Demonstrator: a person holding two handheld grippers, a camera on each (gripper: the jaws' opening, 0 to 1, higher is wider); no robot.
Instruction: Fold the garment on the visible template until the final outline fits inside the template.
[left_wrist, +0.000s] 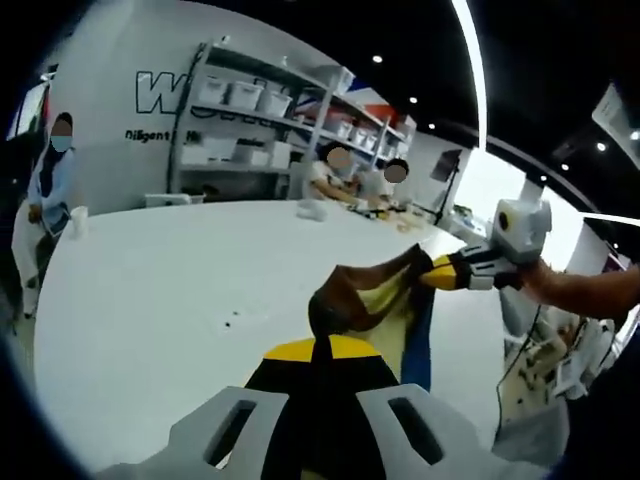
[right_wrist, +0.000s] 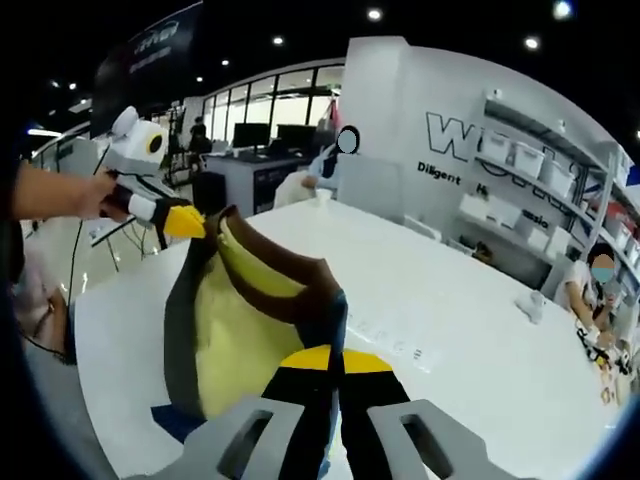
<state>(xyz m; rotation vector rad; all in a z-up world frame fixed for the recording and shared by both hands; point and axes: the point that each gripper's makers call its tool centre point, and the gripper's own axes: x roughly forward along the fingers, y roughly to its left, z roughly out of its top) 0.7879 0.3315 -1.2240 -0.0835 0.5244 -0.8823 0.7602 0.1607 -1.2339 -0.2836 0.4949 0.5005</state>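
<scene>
Over the table (left_wrist: 150, 290), both tools pinch the garment (left_wrist: 375, 305).

Left gripper (left_wrist: 318, 352), right gripper (right_wrist: 330, 360): grey slotted jaws, black body, yellow tips.

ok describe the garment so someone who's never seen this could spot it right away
Start at the big white table. Above its near edge, the garment hangs stretched between the left hand-held gripper and the right hand-held gripper. It is the one soft, colourful thing there: pale yellow with brown and dark blue panels.
</scene>
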